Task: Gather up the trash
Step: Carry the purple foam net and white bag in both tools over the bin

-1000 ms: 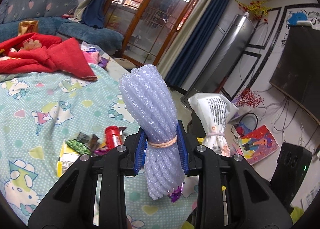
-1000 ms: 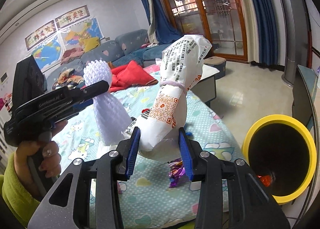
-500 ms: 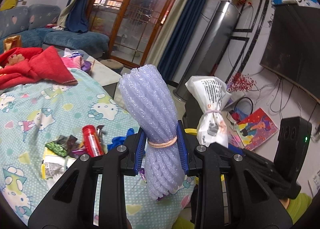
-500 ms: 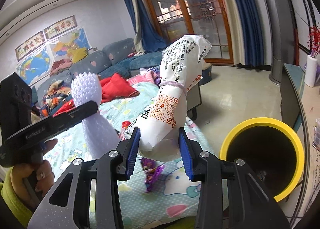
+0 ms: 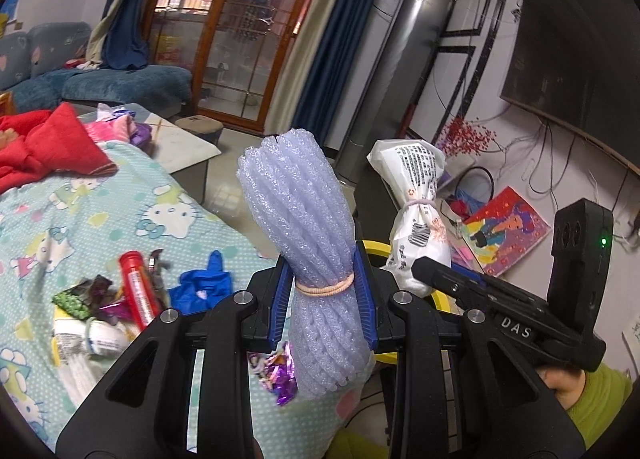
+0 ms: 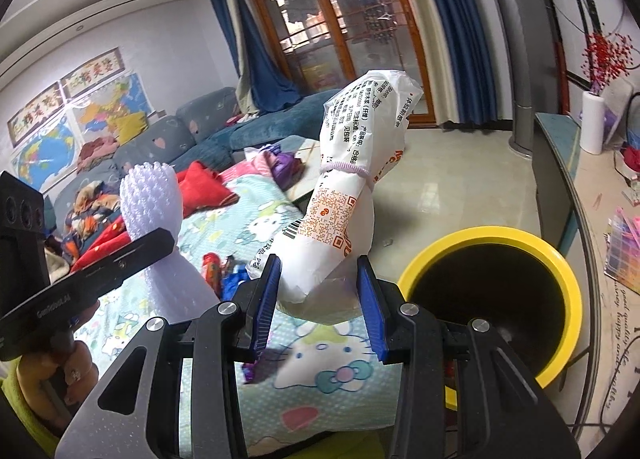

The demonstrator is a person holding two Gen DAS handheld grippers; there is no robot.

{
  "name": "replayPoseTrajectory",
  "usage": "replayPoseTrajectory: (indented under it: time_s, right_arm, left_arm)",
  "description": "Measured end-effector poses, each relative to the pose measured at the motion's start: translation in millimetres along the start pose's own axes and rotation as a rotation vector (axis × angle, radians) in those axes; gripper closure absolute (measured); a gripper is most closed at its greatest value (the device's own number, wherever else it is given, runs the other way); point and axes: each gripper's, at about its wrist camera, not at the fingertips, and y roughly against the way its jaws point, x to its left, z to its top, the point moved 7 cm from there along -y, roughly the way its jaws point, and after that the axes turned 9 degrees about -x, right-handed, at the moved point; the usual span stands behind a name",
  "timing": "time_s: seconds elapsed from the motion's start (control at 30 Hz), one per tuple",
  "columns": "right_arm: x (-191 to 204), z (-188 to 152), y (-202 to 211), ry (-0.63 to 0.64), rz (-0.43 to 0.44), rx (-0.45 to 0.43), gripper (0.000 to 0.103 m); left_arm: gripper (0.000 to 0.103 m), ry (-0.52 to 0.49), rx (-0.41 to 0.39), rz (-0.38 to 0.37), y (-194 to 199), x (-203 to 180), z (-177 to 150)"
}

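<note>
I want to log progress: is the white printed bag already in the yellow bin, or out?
Out: the white printed bag is in the right gripper, beside the yellow bin.

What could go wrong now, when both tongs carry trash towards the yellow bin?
1. The white plastic bag rises tall above the right tongs and leans, so it might tip and fall beside the yellow bin.
2. The foam net bundle in the left tongs is soft and may slip out.
3. The two tongs are close together; they might collide above the bin.
</note>
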Motion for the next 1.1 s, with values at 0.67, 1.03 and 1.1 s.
replayPoseTrajectory:
  time_s: [0.67, 1.03, 1.1]
  right_arm:
    - [-77.2, -16.0, 5.0, -0.119, -0.18, 0.047, 0.066]
    - [-114.7, -34.7, 0.4, -0.161, -0.253, 0.083, 0.066]
    - [-121.5, -38.5, -1.5, -0.169, -0.264, 0.091, 0.066]
  left_arm:
    - [0.08, -0.098, 0.066, -0.072, -55.8, -54.7, -14.1]
    - [0.08, -0.132, 0.093, -0.096, -89.0, -79.1, -22.3]
    - [0.08, -0.131, 0.104, -0.1, -97.3, -82.9, -24.6]
